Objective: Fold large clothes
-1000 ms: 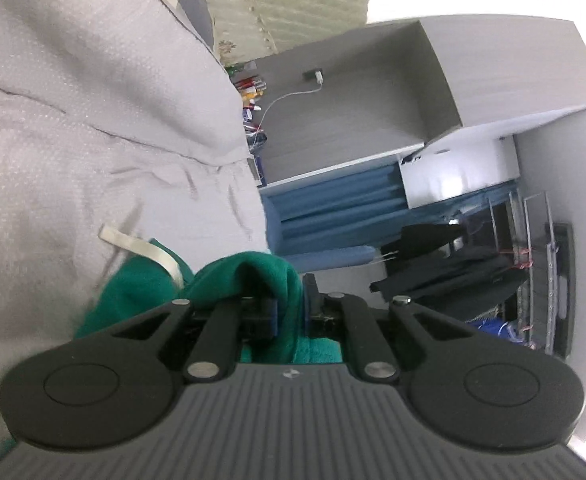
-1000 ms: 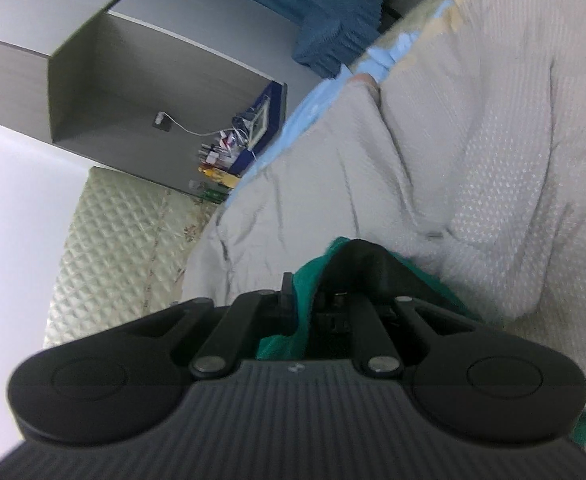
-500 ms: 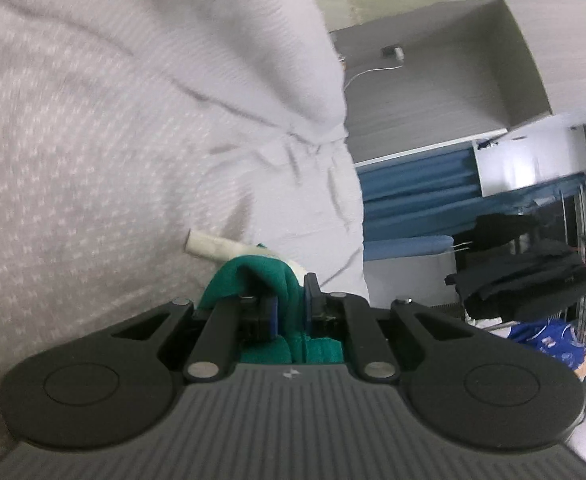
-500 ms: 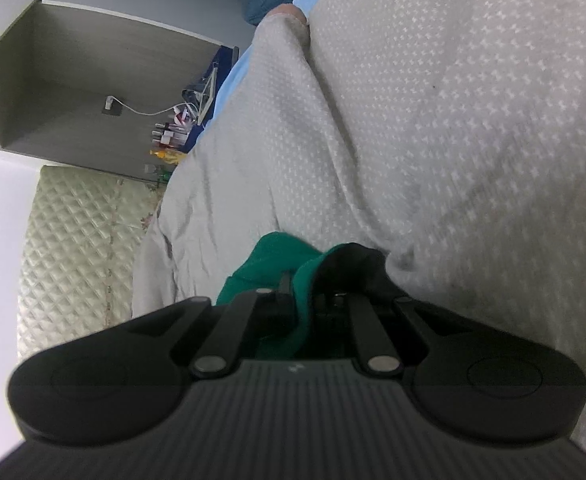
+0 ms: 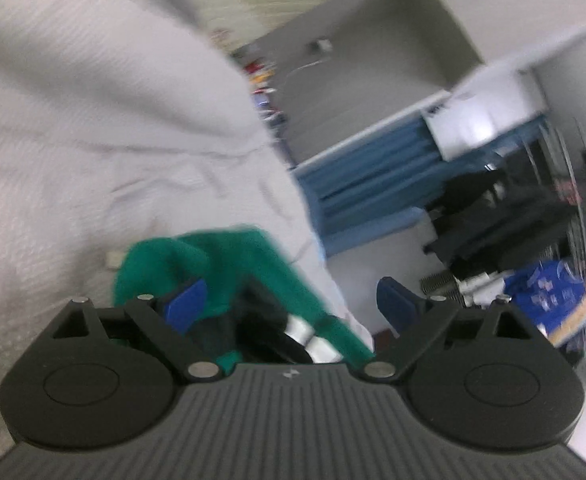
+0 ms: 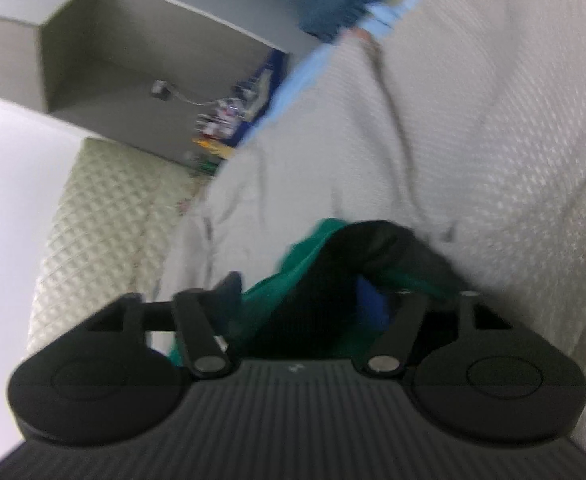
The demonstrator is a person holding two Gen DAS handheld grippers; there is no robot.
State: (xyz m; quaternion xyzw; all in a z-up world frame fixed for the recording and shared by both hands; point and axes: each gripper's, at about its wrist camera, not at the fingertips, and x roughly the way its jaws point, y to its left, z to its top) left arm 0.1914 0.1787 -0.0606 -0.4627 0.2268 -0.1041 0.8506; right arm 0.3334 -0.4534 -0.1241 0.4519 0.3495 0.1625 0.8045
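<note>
Both views are blurred, and your grippers' bodies hide the near part of the green garment [image 5: 229,256] — its full shape can't be made out. It lies bunched on the grey bedspread [image 5: 73,160]. Your left gripper [image 5: 293,304] has just sprung wide open; your right gripper [image 6: 305,300] has just been opening too, cloth loose between both.

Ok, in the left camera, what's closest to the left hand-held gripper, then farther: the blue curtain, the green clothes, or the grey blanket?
1. Green clothes: between the open fingers of the left hand-held gripper, which has just been opening.
2. Grey blanket: spread beneath and behind, to the left.
3. Blue curtain: far back, right of centre.
</note>
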